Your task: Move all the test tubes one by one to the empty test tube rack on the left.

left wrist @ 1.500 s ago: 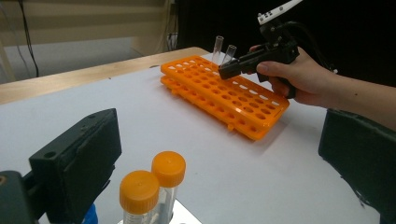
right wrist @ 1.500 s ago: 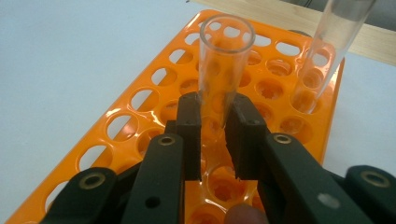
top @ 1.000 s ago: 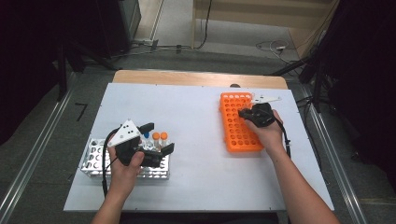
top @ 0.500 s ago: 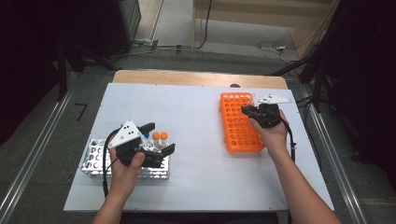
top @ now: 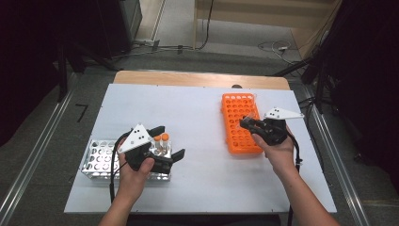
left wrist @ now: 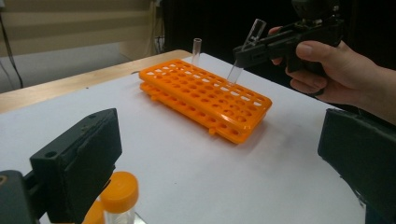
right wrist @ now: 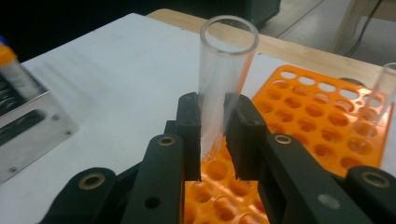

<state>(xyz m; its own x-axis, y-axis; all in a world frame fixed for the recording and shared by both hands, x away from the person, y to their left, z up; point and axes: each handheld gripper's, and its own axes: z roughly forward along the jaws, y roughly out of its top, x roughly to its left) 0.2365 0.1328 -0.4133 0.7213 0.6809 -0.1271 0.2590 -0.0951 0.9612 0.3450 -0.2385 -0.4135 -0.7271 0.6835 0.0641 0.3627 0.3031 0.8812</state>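
Observation:
My right gripper [right wrist: 213, 126] is shut on a clear, uncapped glass tube [right wrist: 224, 70], held tilted just above the holes of the orange rack [right wrist: 317, 126]. In the high view the right gripper [top: 248, 123] hovers over the right half of the orange rack [top: 235, 106]. A second clear tube [left wrist: 196, 49] stands in the rack's far end. My left gripper [top: 168, 142] is open, its jaws spread wide beside two orange-capped tubes [top: 161, 140] in the white metal rack [top: 96, 160]. The left gripper view shows the held tube [left wrist: 243, 51] from the side.
The white table [top: 197, 179] has a wooden strip along its far edge. The two racks stand far apart, with bare tabletop between them. Cables trail from both grippers toward the near edge.
The right gripper, with the clear tube, has risen and drawn back toward the near right over the orange rack. The left gripper has stayed by the white rack.

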